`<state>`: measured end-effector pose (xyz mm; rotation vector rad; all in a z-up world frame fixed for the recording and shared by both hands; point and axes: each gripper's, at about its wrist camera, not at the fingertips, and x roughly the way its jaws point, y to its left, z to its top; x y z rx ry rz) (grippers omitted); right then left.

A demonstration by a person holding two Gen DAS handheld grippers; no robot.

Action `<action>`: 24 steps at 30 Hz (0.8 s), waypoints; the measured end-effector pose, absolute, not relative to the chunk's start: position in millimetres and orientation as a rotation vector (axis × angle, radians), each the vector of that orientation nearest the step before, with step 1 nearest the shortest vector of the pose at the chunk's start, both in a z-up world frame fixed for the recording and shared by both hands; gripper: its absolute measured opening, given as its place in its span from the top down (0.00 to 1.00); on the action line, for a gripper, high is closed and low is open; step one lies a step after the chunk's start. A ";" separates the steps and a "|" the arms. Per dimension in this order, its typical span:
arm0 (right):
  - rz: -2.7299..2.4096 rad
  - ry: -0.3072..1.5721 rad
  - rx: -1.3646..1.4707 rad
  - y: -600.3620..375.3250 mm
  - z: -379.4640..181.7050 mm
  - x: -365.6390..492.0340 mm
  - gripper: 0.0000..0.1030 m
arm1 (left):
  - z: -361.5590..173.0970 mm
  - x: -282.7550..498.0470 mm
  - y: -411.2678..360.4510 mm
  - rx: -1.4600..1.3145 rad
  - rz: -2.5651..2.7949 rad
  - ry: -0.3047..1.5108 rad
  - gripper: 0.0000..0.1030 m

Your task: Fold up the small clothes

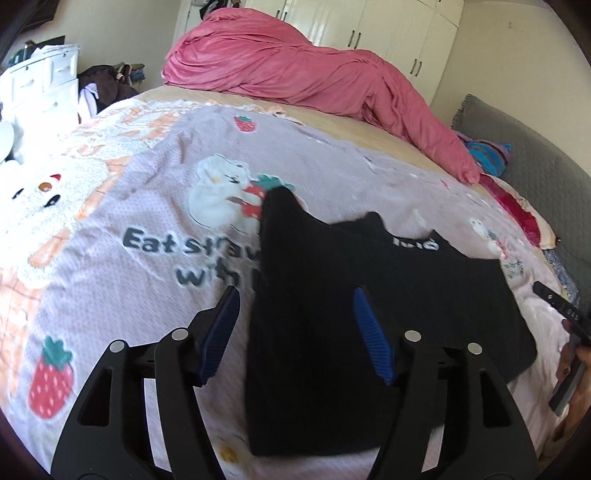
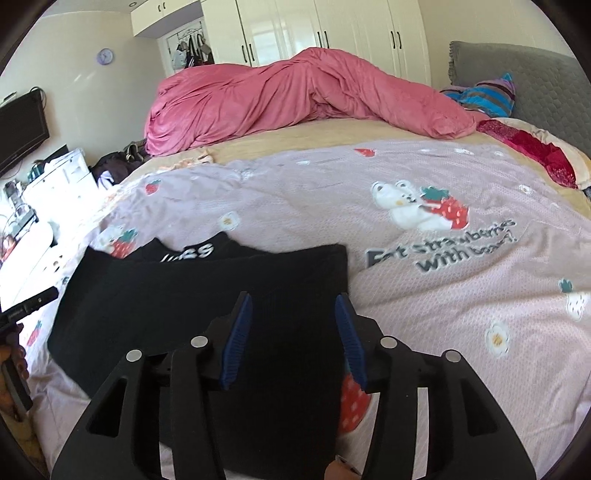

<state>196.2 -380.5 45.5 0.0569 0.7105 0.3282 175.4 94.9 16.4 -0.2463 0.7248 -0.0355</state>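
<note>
While the black garment [image 1: 369, 295] lies partly folded on the strawberry-print bedspread [image 1: 129, 206], your left tongs [image 1: 295, 328] and right tongs [image 2: 293, 332] both hover over it, spread wide, gripping nothing.

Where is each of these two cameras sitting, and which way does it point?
Left wrist: on the left gripper, looking along its open fingers over the black garment on the bed.
Right wrist: on the right gripper, fingers open above the garment's other edge.
Both show the garment, pink duvet and wardrobe.
</note>
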 end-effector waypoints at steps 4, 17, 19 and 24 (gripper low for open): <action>0.356 0.731 0.048 -365.7 41.6 184.4 0.51 | 15.6 167.5 75.9 -0.226 -0.059 0.734 0.36; 0.364 0.752 -0.032 -357.2 29.6 145.6 0.42 | 6.8 144.2 45.3 -0.200 -0.096 0.776 0.30; 0.364 0.776 -0.015 -357.3 25.8 145.4 0.40 | 0.6 143.6 42.9 -0.180 -0.075 0.811 0.30; 0.354 0.869 -0.037 -354.0 6.7 145.4 0.39 | -18.6 144.2 44.4 -0.177 -0.054 0.876 0.30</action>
